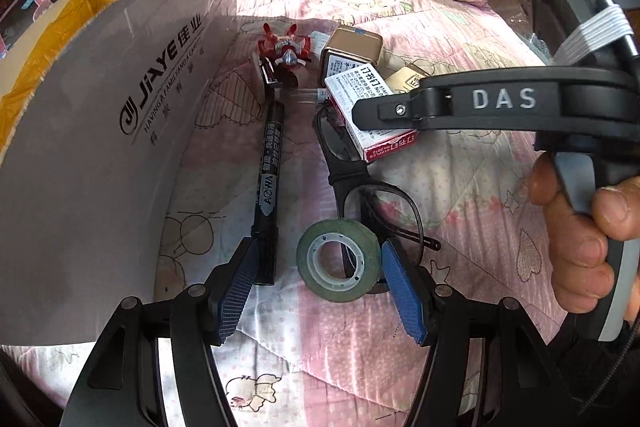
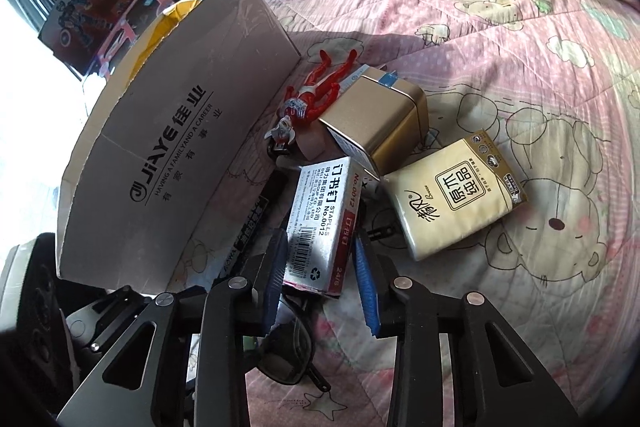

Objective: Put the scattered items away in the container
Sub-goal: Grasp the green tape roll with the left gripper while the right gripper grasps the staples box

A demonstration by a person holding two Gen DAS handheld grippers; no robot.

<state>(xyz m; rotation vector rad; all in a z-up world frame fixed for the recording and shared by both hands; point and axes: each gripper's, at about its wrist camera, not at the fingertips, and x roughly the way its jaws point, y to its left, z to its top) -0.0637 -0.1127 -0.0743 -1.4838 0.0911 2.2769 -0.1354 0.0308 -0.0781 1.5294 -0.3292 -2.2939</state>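
Right tongs (image 2: 320, 275): jaws set either side of the staples box (image 2: 320, 223), blue pads close to its long sides; whether contact is made cannot be told. The box's long axis is seen running away from the tongs, in line with the fingers, so a straight closing would be judged enough.

Left tongs (image 1: 318, 277): held wide apart, nothing gripped. The tape roll (image 1: 339, 259) is found lying flat between the pads, nearer the right-hand one; the black marker (image 1: 267, 187) lies by the left-hand pad, its length pointing away toward the toy figure (image 1: 286, 49).

Outward: glasses (image 1: 360, 187) under the tape and the staples box, gold tin (image 2: 376, 119), tissue pack (image 2: 452, 191), all on the bed quilt (image 2: 520, 27). The cardboard box (image 2: 180, 147) stands to the left of everything, nearer the left tongs.
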